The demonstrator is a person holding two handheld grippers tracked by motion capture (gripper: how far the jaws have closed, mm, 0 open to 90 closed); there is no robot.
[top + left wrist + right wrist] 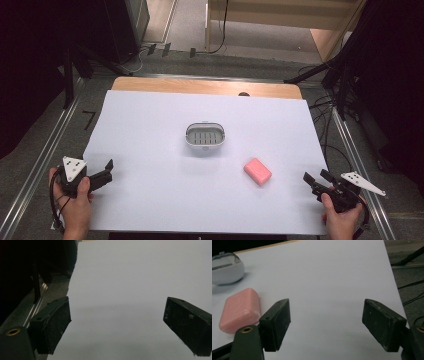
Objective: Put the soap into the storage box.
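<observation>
Pink soap bar [257, 171] lies flat near slotted grey dish [205, 136]

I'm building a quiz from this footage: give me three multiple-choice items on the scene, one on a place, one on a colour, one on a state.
1. Where is the soap bar relative to the soap dish?
A. inside it
B. beside it, nearer the right tongs
C. behind it

2. What colour is the soap bar?
A. pink
B. green
C. white

3. How do the right tongs stand?
A. shut on the bar
B. shut, empty
C. open, empty

Answers: B, the bar lies apart on the white sheet; A, pink in both views; C, jaws wide apart, nothing between.
</observation>
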